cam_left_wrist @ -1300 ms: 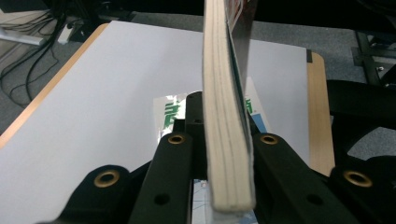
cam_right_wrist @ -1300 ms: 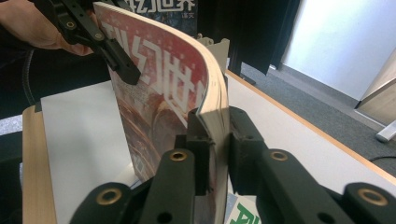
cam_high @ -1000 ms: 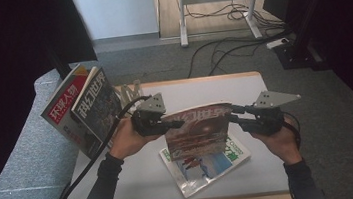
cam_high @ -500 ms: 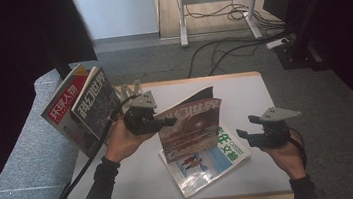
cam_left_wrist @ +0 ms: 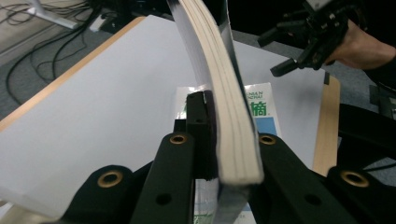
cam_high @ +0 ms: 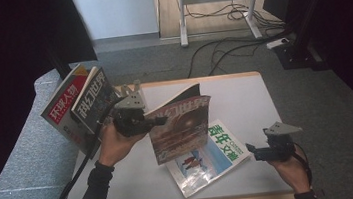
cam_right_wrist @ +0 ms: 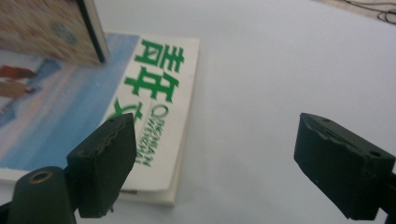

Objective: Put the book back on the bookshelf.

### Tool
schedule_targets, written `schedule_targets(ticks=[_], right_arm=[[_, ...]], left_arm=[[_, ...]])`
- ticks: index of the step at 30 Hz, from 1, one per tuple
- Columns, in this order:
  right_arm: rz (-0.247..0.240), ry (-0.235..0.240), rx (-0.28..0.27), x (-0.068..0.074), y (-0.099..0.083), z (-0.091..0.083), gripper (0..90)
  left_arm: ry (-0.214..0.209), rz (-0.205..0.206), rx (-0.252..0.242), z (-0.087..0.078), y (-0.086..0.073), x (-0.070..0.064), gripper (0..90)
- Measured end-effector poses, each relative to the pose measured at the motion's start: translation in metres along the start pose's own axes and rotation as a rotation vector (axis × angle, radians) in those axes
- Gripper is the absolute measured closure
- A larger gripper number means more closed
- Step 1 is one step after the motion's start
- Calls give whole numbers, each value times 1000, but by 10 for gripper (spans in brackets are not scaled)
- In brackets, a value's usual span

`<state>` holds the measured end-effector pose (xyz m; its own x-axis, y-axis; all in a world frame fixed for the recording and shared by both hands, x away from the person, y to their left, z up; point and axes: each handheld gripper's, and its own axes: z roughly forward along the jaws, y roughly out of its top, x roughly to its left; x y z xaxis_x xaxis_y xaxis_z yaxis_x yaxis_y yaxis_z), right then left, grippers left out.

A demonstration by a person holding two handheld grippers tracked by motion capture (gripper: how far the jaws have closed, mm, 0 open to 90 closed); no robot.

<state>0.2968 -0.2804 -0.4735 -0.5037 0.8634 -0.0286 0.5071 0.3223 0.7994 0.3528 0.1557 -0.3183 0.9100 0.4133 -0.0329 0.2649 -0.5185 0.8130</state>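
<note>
item: brown-covered magazine [cam_high: 180, 126], held upright above the white counter [cam_high: 244, 96], its spine edge pinched between the fingers [cam_left_wrist: 198, 126] of the left gripper [cam_high: 144, 123]. in the left gripper view the page block stands on edge between the two black fingers, clenched tight on it. its lower corner hangs just over the magazine lying flat.

item: flat magazine [cam_high: 211, 156] with green lettering and a blue picture on its cover, lying face up on the counter near the front edge, partly under the raised magazine. in the right gripper view its white margin and green characters [cam_right_wrist: 159, 70] sit just beyond the left finger.

item: right gripper [cam_high: 251, 150], held low at the right front of the counter, pointing toward the flat magazine and just short of its corner. fingers [cam_right_wrist: 102, 163] spread wide apart, released, nothing between them.

item: two further magazines, one red-covered [cam_high: 64, 107] and one dark-covered [cam_high: 91, 96], standing tilted at the left end of the counter, just behind the left hand [cam_high: 117, 146].

item: grey upholstered seat [cam_high: 15, 163] along the left side of the counter.
</note>
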Motion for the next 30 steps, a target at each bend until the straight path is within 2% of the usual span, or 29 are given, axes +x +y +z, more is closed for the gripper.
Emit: schedule_targets(ticks=[7, 14, 19, 24, 28, 30], right_arm=[[55, -58, 41, -7, -24, 6, 114], [109, -113, 69, -13, -39, 10, 114], [136, -129, 85, -16, -48, 14, 114], [138, -139, 98, -15, -52, 19, 114], [135, -147, 112, -14, -56, 23, 117], [150, -143, 104, -14, -59, 24, 112]], left_arm=[[45, -17, -2, -15, -4, 0, 841], [105, -47, -20, -33, -12, 1, 842], [144, -78, -31, -49, -19, 3, 842], [195, -92, -32, -63, -25, 1, 842], [218, -112, -34, -71, -31, 2, 842], [228, -123, -35, -75, -35, 3, 842]])
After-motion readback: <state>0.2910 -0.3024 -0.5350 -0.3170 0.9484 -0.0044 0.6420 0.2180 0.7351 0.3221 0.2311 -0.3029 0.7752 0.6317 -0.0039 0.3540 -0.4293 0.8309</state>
